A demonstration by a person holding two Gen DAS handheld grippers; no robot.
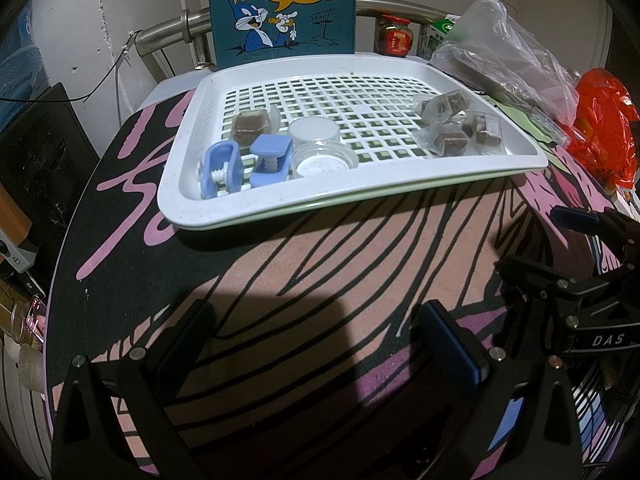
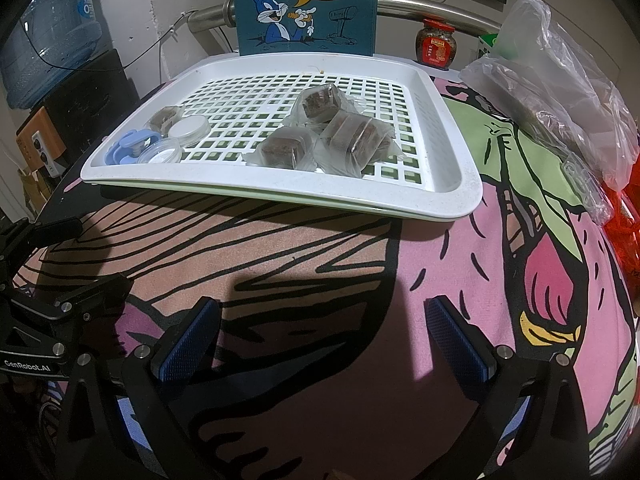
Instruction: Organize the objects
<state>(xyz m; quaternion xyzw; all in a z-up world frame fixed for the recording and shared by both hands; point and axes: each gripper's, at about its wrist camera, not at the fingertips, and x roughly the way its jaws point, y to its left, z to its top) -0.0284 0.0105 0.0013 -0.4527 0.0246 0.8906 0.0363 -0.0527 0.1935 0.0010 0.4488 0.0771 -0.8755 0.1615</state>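
Observation:
A white slotted tray (image 1: 360, 188) lies on a cartoon-print mat. On its left side sit two blue screw clamps (image 1: 224, 168), two clear round containers (image 1: 324, 160) and one wrapped brown cake (image 1: 252, 124). Several wrapped brown cakes (image 2: 340, 136) are bunched on its right side. My left gripper (image 1: 320, 340) hovers open over the mat in front of the tray, holding nothing. Beside it, my right gripper (image 2: 324, 340) is also open and empty, short of the tray's near rim (image 2: 440, 204). Each gripper shows at the edge of the other's view.
A blue "What's Up Doc?" box (image 1: 282, 8) stands behind the tray against a metal rail. A clear plastic bag (image 1: 508, 52), a red bag (image 1: 604, 124) and a jar (image 1: 394, 34) crowd the right. A water bottle (image 2: 52, 32) stands far left.

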